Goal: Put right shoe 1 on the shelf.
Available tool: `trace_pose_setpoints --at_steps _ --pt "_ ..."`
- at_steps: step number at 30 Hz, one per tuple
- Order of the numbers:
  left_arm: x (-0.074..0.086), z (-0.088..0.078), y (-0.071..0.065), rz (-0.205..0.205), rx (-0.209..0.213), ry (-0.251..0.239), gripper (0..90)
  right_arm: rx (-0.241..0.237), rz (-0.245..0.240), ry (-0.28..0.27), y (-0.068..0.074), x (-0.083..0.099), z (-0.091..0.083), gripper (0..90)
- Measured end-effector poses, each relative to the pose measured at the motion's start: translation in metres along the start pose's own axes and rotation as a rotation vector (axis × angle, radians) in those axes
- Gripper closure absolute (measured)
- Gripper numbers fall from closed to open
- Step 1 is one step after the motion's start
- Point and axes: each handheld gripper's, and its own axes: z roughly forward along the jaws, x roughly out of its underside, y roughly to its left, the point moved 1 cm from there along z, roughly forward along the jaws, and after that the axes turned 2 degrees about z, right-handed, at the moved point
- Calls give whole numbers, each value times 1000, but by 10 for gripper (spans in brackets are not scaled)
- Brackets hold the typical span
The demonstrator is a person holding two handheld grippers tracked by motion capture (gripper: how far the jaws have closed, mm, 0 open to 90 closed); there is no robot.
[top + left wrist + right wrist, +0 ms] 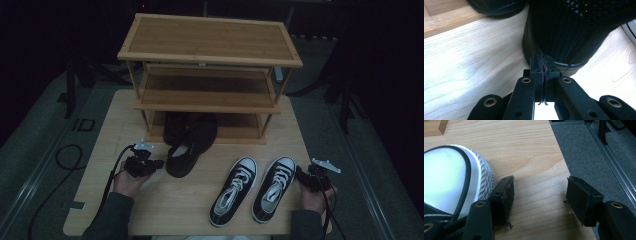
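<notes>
**Black slipper pinched at the heel, sneakers waiting beside it**

A pale wooden table point(125, 210) fills the middle of the dim room, with grey carpet around it. At its far end stands a bamboo rack point(210, 37) with three shelves; the top two are bare. One black slipper point(175, 126) sits on the lowest shelf, mostly in shadow.

In front of the rack lies a second black slipper, the near slipper point(187, 150), with its toe at the bottom shelf's edge and its heel pointing toward the person. To the right of it, well apart, a pair of black-and-white sneakers lie side by side with toes toward the rack: the left sneaker point(234, 191) and the right sneaker point(274, 187).

The person's forearms come in from the near edge in dark sleeves. The left gripper point(544, 67) lies low on the table at the near slipper's heel. In the left gripper view its jaws are pressed together on the heel's rim, with the mesh upper rising just beyond them.

The right gripper point(540, 195) rests near the table's right edge, just beside the right sneaker. Its jaws stand wide apart with nothing but bare tabletop between them; the sneaker's white rubber toe is close against the outer side of one jaw.
</notes>
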Motion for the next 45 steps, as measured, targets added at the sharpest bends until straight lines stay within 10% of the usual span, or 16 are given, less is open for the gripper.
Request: trace_pose_setpoints --at_steps 45 --pt "-16 33 -53 115 108 28 895 0 0 0 0 0 0 390"
